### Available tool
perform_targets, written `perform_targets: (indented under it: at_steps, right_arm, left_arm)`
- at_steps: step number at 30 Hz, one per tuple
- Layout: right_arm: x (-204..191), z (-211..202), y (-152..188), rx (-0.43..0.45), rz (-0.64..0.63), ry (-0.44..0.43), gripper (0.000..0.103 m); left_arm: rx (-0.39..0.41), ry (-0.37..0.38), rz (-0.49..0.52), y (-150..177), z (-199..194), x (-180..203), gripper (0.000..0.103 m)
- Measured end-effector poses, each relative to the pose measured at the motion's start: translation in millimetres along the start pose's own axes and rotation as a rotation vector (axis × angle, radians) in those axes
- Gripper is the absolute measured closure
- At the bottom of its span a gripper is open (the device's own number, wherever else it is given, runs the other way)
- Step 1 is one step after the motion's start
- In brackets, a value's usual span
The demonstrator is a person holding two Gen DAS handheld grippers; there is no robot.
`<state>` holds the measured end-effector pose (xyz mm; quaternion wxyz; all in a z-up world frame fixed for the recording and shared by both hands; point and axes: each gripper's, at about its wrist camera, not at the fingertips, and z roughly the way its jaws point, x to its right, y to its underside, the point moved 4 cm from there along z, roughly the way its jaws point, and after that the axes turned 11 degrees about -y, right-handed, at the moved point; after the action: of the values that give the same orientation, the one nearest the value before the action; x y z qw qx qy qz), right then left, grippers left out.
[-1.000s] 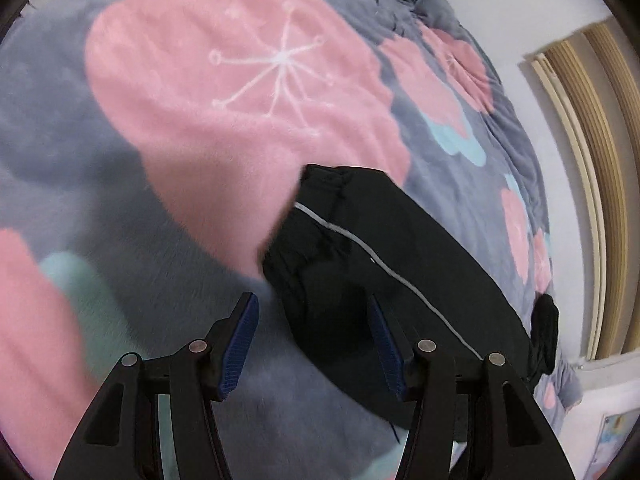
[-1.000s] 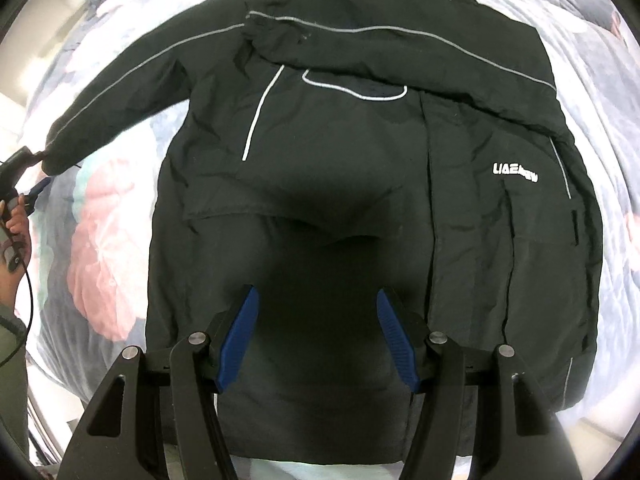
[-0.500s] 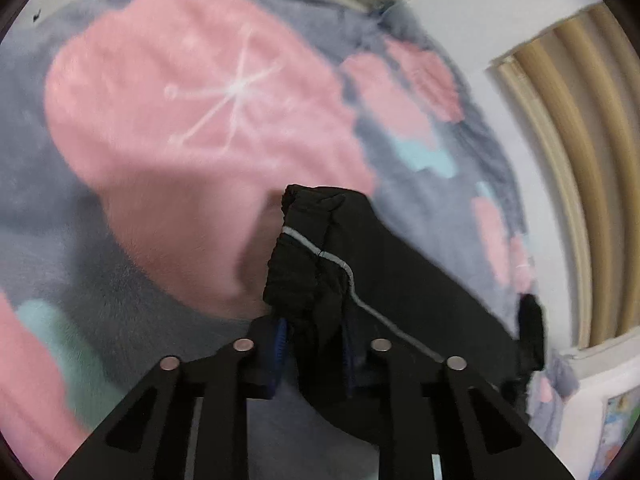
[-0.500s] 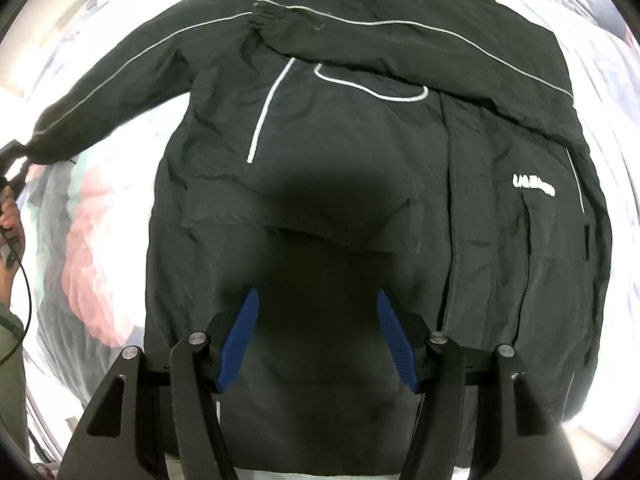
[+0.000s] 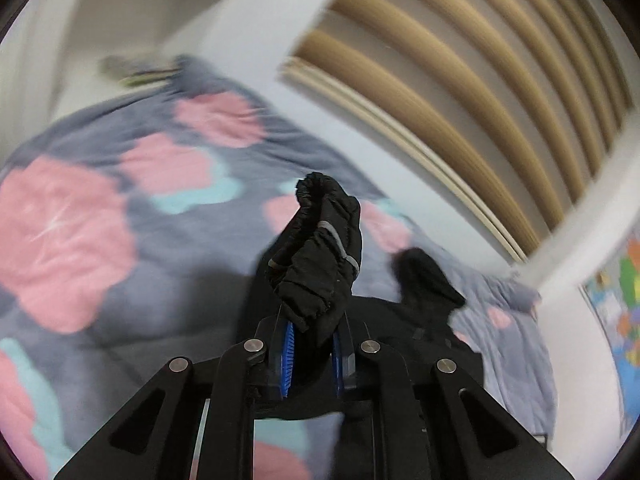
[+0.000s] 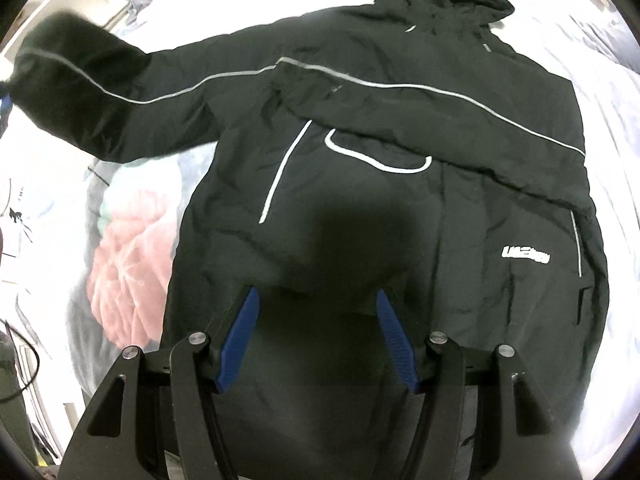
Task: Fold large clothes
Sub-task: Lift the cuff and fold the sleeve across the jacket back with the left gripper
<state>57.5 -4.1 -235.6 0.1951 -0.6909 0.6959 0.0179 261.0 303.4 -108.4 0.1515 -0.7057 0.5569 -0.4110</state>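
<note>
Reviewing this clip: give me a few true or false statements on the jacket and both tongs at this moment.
1. The left tongs are clamped on the black jacket's sleeve cuff. True.
2. The right tongs grip the hem. False: they hover open above the black padded jacket.
3. The other sleeve lies folded across the chest. True.
4. The jacket lies on a bare wooden floor. False: on a grey blanket with pink flowers.

Black jacket with grey piping; grey blanket with pink flowers.
</note>
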Motion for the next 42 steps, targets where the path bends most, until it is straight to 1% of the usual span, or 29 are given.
perform_targets:
  at_steps: [2, 4, 5, 7, 8, 9, 10, 11, 12, 13, 15, 18, 20, 21, 22, 23, 24, 25, 26, 29, 32, 34, 38, 42]
  right_arm:
    - [12, -7, -2, 0.018, 0.016, -0.008, 0.039]
    - [30, -14, -4, 0.039, 0.044, -0.015, 0.039]
    - [38, -17, -5, 0.048, 0.058, -0.018, 0.039]
    - [60, -25, -5, 0.070, 0.096, -0.017, 0.039]
    - [69, -28, -5, 0.077, 0.109, -0.013, 0.039]
    - [81, -31, -6, 0.088, 0.126, -0.007, 0.039]
    - [90, -33, -6, 0.095, 0.140, -0.001, 0.039]
    - [101, -36, -7, 0.103, 0.158, 0.006, 0.039]
    - [112, -37, -8, 0.108, 0.176, 0.009, 0.039]
    - [120, -37, -9, 0.111, 0.189, 0.010, 0.039]
    - [140, -36, -12, 0.116, 0.223, 0.013, 0.039]
    - [163, -29, -19, 0.109, 0.257, 0.011, 0.039]
    - [173, -23, -25, 0.101, 0.267, 0.008, 0.039]
    - [177, -20, -30, 0.097, 0.268, 0.005, 0.039]
    - [179, -17, -34, 0.096, 0.267, 0.003, 0.039]
    - [180, -16, -38, 0.097, 0.264, -0.001, 0.039]
    - [181, -14, -44, 0.101, 0.260, -0.008, 0.039]
    - [181, -14, -50, 0.107, 0.253, -0.019, 0.039]
    - [183, -13, -57, 0.112, 0.247, -0.028, 0.039]
    - [180, -12, -78, 0.140, 0.215, -0.049, 0.039]
    - [174, -8, -100, 0.158, 0.201, -0.085, 0.039]
    - [168, -2, -118, 0.171, 0.200, -0.121, 0.039]
    - [155, 16, -143, 0.173, 0.206, -0.182, 0.039]
    - [150, 38, -155, 0.147, 0.221, -0.184, 0.038]
  left_arm:
    - [-0.009, 0.035, 0.056, 5, 5, 37, 0.088]
    - [-0.039, 0.085, 0.121, 15, 18, 86, 0.088]
    - [-0.053, 0.103, 0.139, 21, 23, 101, 0.088]
    - [-0.104, 0.146, 0.209, 40, 44, 148, 0.088]
    - [-0.123, 0.157, 0.234, 50, 52, 163, 0.088]
    - [-0.161, 0.176, 0.271, 63, 69, 189, 0.088]
    - [-0.191, 0.190, 0.294, 74, 82, 205, 0.088]
    - [-0.216, 0.198, 0.315, 84, 93, 217, 0.088]
    - [-0.253, 0.196, 0.356, 100, 113, 238, 0.088]
    - [-0.274, 0.191, 0.378, 110, 124, 247, 0.088]
    - [-0.339, 0.172, 0.432, 140, 155, 269, 0.088]
    - [-0.434, 0.154, 0.480, 178, 196, 288, 0.087]
    - [-0.483, 0.136, 0.485, 194, 216, 289, 0.081]
    - [-0.525, 0.134, 0.472, 203, 227, 287, 0.075]
    - [-0.554, 0.148, 0.462, 211, 231, 285, 0.066]
    - [-0.611, 0.189, 0.435, 218, 236, 282, 0.061]
    - [-0.654, 0.222, 0.411, 222, 237, 279, 0.052]
    - [-0.693, 0.255, 0.390, 226, 235, 276, 0.046]
    - [-0.719, 0.288, 0.378, 229, 231, 272, 0.045]
    - [-0.717, 0.294, 0.381, 225, 218, 264, 0.044]
    - [-0.712, 0.297, 0.336, 214, 198, 246, 0.043]
    - [-0.695, 0.286, 0.322, 206, 184, 234, 0.040]
    - [-0.653, 0.222, 0.320, 194, 167, 209, 0.039]
    - [-0.621, 0.177, 0.279, 180, 154, 182, 0.039]
